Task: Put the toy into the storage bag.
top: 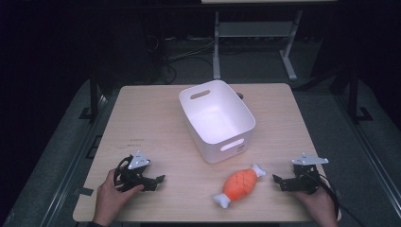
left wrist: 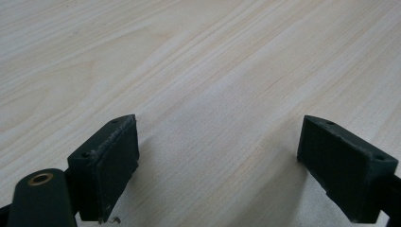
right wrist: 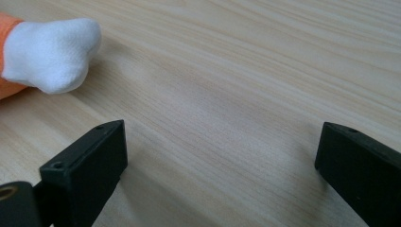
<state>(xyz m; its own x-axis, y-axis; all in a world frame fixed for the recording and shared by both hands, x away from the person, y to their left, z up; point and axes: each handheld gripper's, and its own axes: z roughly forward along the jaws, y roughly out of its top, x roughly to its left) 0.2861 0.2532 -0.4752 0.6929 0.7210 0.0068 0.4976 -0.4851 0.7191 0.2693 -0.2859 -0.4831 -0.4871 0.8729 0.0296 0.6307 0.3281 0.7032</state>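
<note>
Tongs spread, toy nearer the right

Right gripper (top: 278,180) rests on the table (top: 156,123), jaws spread and empty, like the left gripper (top: 158,180). Just beside the right one lies the orange bone-ended toy (top: 239,184), long axis diagonal, before the white bin (top: 234,144).

My right gripper (right wrist: 220,175) sits low over the wooden table (right wrist: 265,71), jaws wide apart, with the toy's white knob end (right wrist: 49,52) at upper left.
</note>
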